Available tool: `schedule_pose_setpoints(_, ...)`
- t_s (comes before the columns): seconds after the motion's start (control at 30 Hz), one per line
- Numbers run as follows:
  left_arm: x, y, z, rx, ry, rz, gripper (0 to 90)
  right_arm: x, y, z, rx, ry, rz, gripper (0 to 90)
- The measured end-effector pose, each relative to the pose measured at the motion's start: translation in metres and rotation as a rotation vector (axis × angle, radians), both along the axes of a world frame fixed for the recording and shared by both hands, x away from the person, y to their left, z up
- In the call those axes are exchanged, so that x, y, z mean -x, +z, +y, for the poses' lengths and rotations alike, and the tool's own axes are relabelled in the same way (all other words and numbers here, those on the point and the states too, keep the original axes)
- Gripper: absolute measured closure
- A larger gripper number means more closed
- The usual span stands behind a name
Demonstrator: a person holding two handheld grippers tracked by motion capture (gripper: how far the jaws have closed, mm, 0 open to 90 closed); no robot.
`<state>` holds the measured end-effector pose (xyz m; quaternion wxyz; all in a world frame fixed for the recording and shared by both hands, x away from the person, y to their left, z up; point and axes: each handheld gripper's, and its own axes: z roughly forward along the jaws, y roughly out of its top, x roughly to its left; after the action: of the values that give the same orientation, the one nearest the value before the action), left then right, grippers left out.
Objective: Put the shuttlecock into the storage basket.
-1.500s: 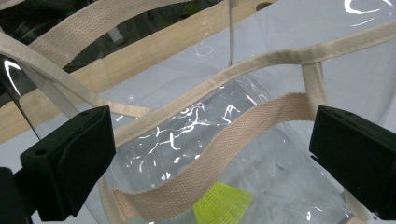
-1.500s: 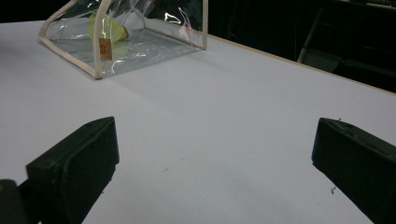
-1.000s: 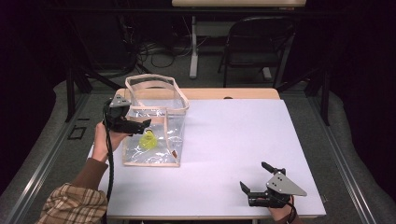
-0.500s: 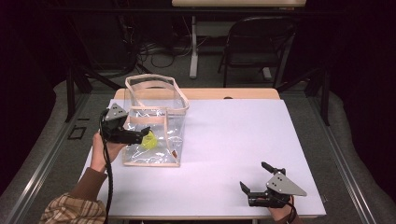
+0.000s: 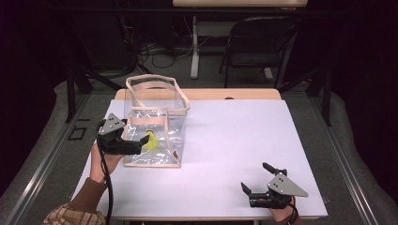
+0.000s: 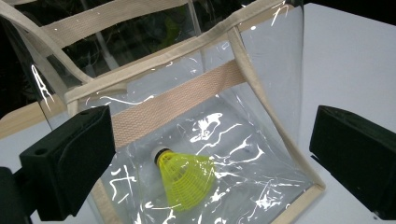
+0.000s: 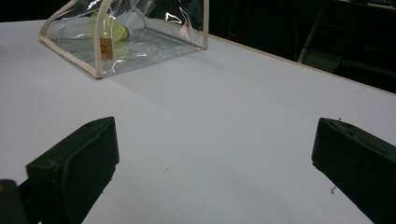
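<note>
Shuttlecock inside the clear bag

The yellow shuttlecock (image 6: 186,179) lies on the floor of the transparent bag (image 5: 155,119). The left gripper (image 5: 141,144), jaws spread and empty, sits at the bag's 9 o'clock; the right gripper (image 5: 256,180) rests released at the table's (image 5: 234,136) 5 o'clock.

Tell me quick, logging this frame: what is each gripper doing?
Left gripper: open, empty, outside the clear bag with the shuttlecock inside.
Right gripper: open, empty, over the table.
</note>
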<state>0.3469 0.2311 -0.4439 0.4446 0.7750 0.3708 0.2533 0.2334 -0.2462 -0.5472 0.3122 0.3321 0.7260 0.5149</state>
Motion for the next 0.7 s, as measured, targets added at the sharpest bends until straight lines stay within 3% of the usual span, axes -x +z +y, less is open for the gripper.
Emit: schedule_pose_setpoints(0.7,0.031,-0.034,0.009,0.074,-0.013,-0.043,0.2,0.000,0.000,0.000,-0.001,0.001,0.001,0.1)
